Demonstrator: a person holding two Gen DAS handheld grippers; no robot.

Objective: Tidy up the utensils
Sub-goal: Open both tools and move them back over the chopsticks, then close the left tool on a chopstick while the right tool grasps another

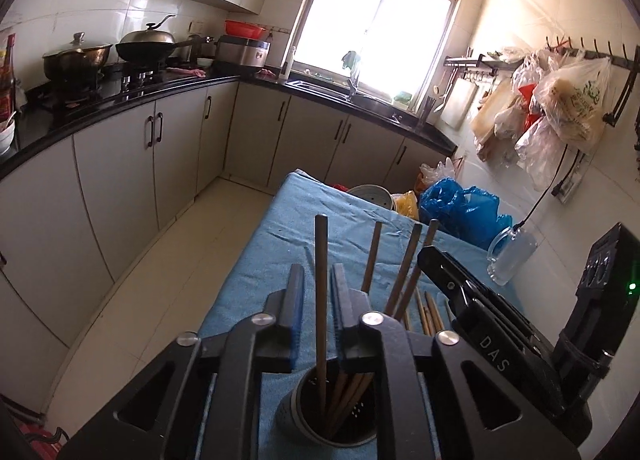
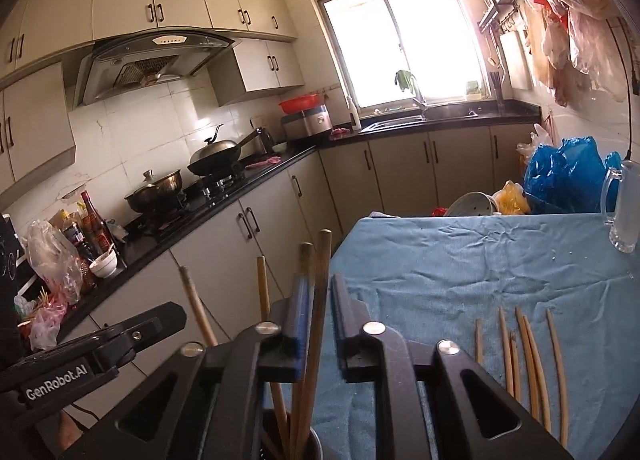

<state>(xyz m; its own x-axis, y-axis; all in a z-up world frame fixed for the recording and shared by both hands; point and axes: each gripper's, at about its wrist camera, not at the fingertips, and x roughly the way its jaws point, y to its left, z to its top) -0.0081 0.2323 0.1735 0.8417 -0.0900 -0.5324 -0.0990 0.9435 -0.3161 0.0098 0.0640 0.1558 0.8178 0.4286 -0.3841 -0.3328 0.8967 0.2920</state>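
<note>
A grey perforated utensil holder (image 1: 289, 409) stands on the blue cloth (image 1: 280, 244) with several wooden chopsticks upright in it. My left gripper (image 1: 317, 269) sits just above the holder, open, with one dark chopstick (image 1: 320, 260) standing between its fingers and a thin gap on each side. In the right wrist view my right gripper (image 2: 320, 292) is over the same holder (image 2: 317, 445), open, with a chopstick (image 2: 322, 276) between the jaws, close to the left pad and apart from the right one. Several loose chopsticks (image 2: 530, 360) lie on the cloth to the right.
A glass mug (image 2: 624, 212) stands at the table's right edge, by the tiled wall. A blue plastic bag (image 2: 568, 172), a yellow bag and a round lid sit beyond the table's far end. To the left, the table edge drops to the floor, before cabinets.
</note>
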